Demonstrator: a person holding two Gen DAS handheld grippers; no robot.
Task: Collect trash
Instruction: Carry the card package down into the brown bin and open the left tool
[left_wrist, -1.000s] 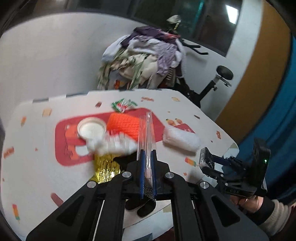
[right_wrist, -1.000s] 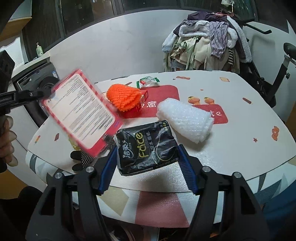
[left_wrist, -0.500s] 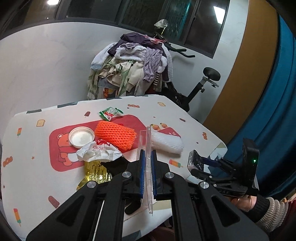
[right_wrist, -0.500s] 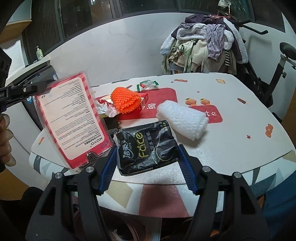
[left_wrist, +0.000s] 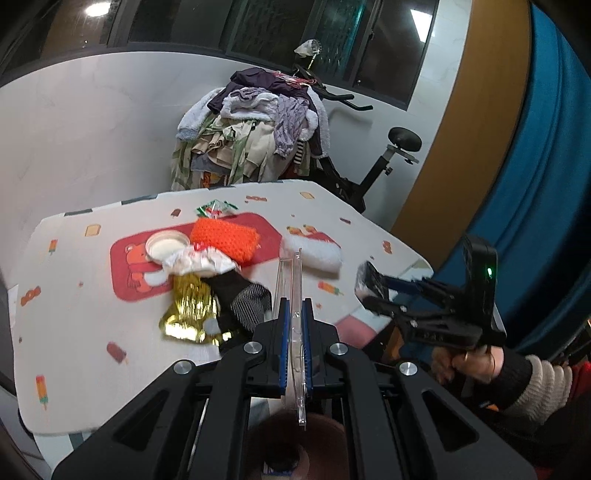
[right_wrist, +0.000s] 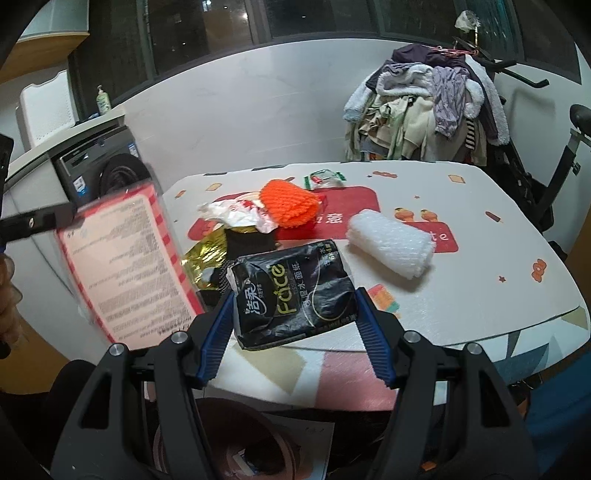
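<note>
Only R cam: printed face of blister pack (right_wrist: 125, 266) in pinched-tight L gripper (left_wrist: 294, 332); R gripper (right_wrist: 295, 314) clamping tissue pack (right_wrist: 291, 291).

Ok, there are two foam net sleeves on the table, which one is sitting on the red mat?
The orange foam net, lying on the red mat beside the crumpled wrapper. The white foam net lies nearer the table's right edge, mostly off that mat.
</note>
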